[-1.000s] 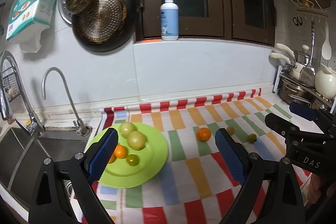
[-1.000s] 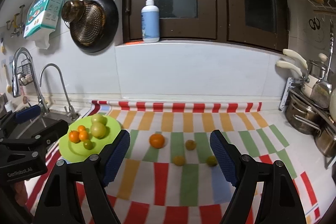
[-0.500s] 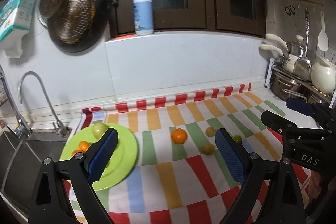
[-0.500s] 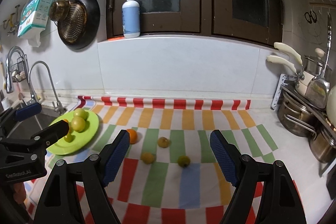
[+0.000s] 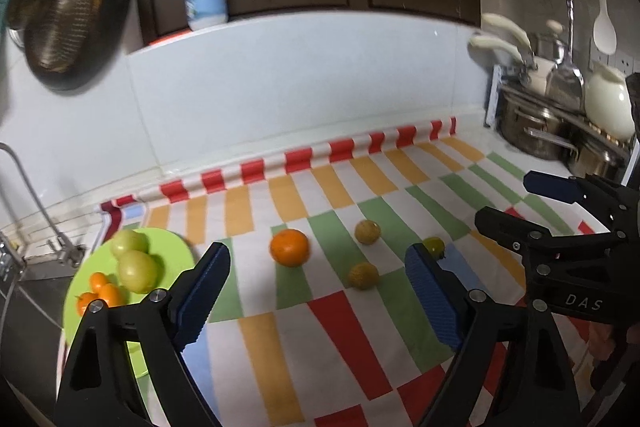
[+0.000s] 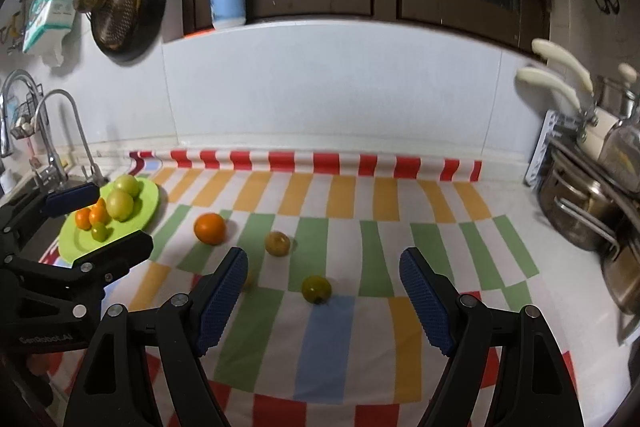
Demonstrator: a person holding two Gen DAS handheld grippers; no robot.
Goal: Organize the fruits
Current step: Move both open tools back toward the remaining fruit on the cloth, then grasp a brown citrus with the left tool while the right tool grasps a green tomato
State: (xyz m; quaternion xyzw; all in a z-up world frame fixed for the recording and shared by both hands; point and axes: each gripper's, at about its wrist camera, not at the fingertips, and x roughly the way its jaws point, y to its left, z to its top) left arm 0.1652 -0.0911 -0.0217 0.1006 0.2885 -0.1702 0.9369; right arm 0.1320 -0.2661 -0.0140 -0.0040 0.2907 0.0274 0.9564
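Far left, a tap [image 6: 60, 131] stands over a sink that the frame edge cuts almost entirely away. Beside it a green plate [image 6: 150, 205] sits on the striped cloth [image 6: 320, 347]; it carries two pale green fruits [image 6: 120, 203], small orange ones [image 6: 91, 215] and one small green one. The left gripper [image 5: 316, 291] overlaps the plate's near rim in both views, so the plate's full outline is hidden. Its jaws are closing, nothing between them, pads clear of every fruit.

Mid-cloth lies the loose orange [image 5: 289, 247], well apart from the plate. To its right a yellowish fruit [image 5: 367, 231], then a second one [image 5: 363, 275] nearer; in the right wrist view this second one is mostly hidden behind the right gripper's left pad. A green fruit [image 6: 316, 289] lies rightmost, half masked by the left gripper's right pad in the left view.

The right gripper [image 6: 322, 301] hangs released above the cloth, empty, the green fruit in the gap beyond its tips.

Far right, steel pots [image 6: 576, 211] blur at the edge.
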